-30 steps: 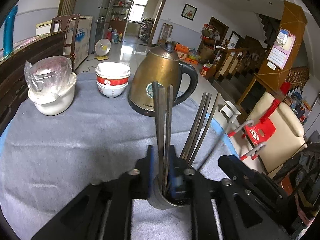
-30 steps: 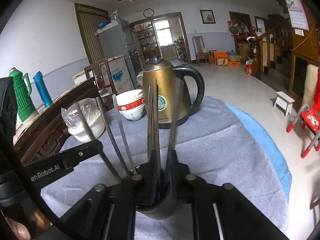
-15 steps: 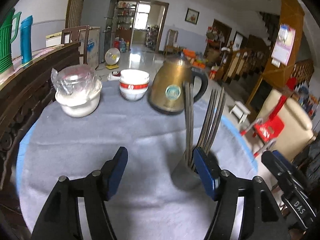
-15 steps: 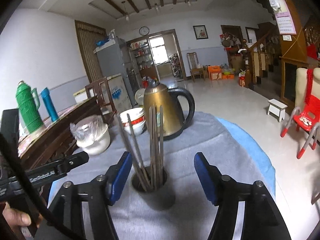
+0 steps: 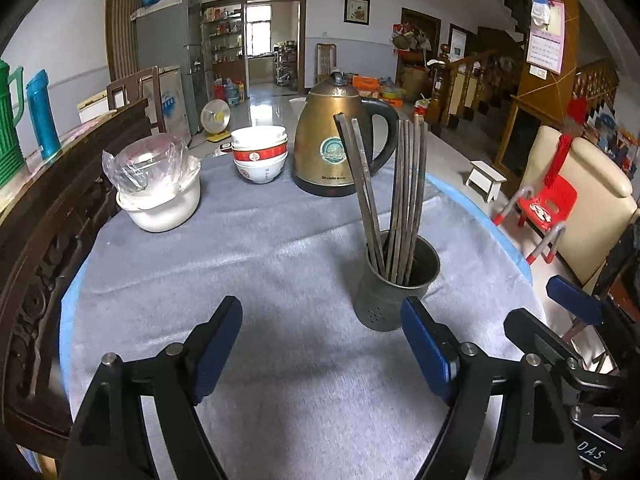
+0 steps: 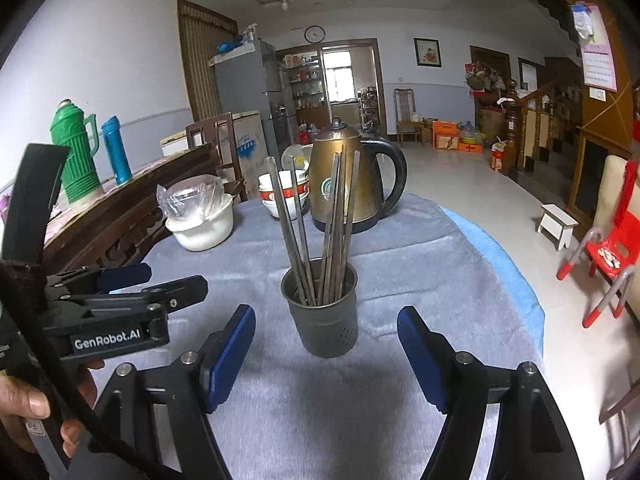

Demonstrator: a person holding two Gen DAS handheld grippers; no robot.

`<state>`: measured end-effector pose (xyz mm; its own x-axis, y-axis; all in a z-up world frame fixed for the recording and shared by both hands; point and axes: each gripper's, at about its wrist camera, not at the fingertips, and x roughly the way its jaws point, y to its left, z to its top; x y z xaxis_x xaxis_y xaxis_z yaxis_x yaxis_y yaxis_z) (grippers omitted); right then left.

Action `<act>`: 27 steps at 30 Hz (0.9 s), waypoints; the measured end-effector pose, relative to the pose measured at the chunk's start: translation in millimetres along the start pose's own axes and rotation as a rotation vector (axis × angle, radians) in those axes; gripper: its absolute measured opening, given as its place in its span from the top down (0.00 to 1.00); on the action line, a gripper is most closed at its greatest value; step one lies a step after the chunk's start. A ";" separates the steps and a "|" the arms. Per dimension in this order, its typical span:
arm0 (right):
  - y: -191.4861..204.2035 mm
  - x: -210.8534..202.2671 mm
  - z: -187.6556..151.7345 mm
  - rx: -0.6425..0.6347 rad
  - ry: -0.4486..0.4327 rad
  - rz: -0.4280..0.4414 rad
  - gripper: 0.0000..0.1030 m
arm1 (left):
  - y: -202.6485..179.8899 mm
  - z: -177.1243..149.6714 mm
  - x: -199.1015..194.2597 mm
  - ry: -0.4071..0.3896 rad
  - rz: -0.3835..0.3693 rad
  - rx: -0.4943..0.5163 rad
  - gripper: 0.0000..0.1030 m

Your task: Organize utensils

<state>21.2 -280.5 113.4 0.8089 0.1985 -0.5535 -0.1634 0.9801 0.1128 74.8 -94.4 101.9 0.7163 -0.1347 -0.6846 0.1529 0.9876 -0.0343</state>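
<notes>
Chopsticks [image 5: 394, 196] all stand upright in the metal holder [image 5: 394, 284] on the grey-clothed worktop [image 5: 248, 264], none loose in view, so task looks done; left tool [image 5: 320, 344] and right tool [image 6: 326, 354] both spread wide, gripping nothing; kettle [image 5: 334, 140] label partly legible, "Gr..."; left tool body reads "GenRobot.AI".

From my right wrist feed the clearest text is "GenRobot.AI", white on the black body of the left gripper [image 6: 124, 276] (the plate sits just above the hand holding it). On the left wrist feed I can make out "DAS" on the black right gripper [image 5: 576, 308] body at the bottom right corner, and the kettle [image 5: 340, 140] has a brand along its base that looks like "Greide", though I can't read it for sure.
</notes>
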 end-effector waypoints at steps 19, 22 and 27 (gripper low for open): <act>0.5 -14.8 5.3 -0.030 -0.026 -0.032 0.20 | -7.9 4.1 -20.0 -0.035 0.004 -0.001 0.05; -1.2 -14.4 6.3 -0.027 -0.027 -0.035 0.20 | -7.1 6.1 -20.9 -0.039 -0.002 -0.004 0.03; -4.2 -12.2 9.0 -0.028 -0.026 -0.045 0.20 | -5.8 9.6 -20.3 -0.045 0.025 -0.002 0.02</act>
<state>17.1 -287.1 127.0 0.8299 0.1544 -0.5361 -0.1416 0.9878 0.0652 65.8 -98.2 122.9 0.7500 -0.1133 -0.6516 0.1335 0.9909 -0.0186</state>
